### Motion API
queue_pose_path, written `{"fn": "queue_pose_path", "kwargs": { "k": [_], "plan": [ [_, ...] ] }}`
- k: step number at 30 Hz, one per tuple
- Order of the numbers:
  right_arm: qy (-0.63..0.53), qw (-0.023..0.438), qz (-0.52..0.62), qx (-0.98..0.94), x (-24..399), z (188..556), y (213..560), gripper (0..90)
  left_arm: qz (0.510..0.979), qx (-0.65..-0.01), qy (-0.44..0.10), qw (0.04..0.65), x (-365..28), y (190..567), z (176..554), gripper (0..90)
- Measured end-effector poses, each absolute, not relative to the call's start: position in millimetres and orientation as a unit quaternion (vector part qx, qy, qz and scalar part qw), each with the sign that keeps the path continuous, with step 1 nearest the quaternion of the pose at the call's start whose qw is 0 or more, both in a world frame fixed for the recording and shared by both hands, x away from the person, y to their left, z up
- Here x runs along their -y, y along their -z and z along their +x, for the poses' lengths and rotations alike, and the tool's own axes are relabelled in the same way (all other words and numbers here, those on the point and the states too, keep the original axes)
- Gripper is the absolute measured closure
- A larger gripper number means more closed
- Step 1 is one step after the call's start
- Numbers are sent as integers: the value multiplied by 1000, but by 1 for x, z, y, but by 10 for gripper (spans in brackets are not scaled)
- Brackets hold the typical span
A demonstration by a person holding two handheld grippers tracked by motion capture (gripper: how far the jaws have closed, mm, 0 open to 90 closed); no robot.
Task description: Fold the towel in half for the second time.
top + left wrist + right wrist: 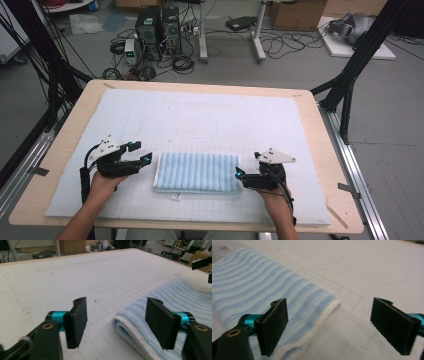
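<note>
I had the left hand-held gripper (pixel 148 159) just off the left end of the folded blue striped towel (pixel 196 172), its jaws standing wide apart with nothing pinched between them; in the left gripper view the towel's folded white-edged end lay below and beyond the gap, nearer the right pad (pixel 160 323) than the other, and I saw no pad pressing on it. The right hand-held gripper (pixel 239 175) sat at the towel's right end, jaws likewise spread wide and holding nothing; in the right gripper view one pad (pixel 273 325) hung over the striped cloth and the other over the bare mat beside the towel's white hem. The towel itself lay flat, folded into a long rectangle, on the white gridded mat (pixel 200 125), near the mat's front edge and between my two grippers. A faint outlined rounded rectangle (pixel 196 131) was drawn on the mat just behind the towel. The mat covered most of the wooden bench (pixel 320 150).
</note>
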State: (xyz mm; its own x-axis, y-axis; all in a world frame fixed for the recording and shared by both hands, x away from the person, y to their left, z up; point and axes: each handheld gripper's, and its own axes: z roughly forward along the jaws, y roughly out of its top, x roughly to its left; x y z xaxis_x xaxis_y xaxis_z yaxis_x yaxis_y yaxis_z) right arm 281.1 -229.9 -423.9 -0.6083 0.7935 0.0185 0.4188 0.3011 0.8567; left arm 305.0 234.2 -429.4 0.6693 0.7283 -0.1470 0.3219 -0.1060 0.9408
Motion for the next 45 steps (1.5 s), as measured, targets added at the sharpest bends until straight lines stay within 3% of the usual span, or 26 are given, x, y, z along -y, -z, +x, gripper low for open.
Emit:
{"fn": "queue_pose_path", "kwargs": {
  "k": [4, 16, 45],
  "plan": [
    [-441, 221, 398, -773, 249, 288, 422, 112, 717, -374, -193, 556, -240, 429, 306, 180],
    [-451, 244, 408, -755, 275, 284, 420, 110, 695, -381, -212, 572, -255, 422, 306, 194],
    [-446, 248, 413, -755, 270, 283, 422, 110, 695, -388, -210, 568, -262, 427, 304, 207]
  ]
}}
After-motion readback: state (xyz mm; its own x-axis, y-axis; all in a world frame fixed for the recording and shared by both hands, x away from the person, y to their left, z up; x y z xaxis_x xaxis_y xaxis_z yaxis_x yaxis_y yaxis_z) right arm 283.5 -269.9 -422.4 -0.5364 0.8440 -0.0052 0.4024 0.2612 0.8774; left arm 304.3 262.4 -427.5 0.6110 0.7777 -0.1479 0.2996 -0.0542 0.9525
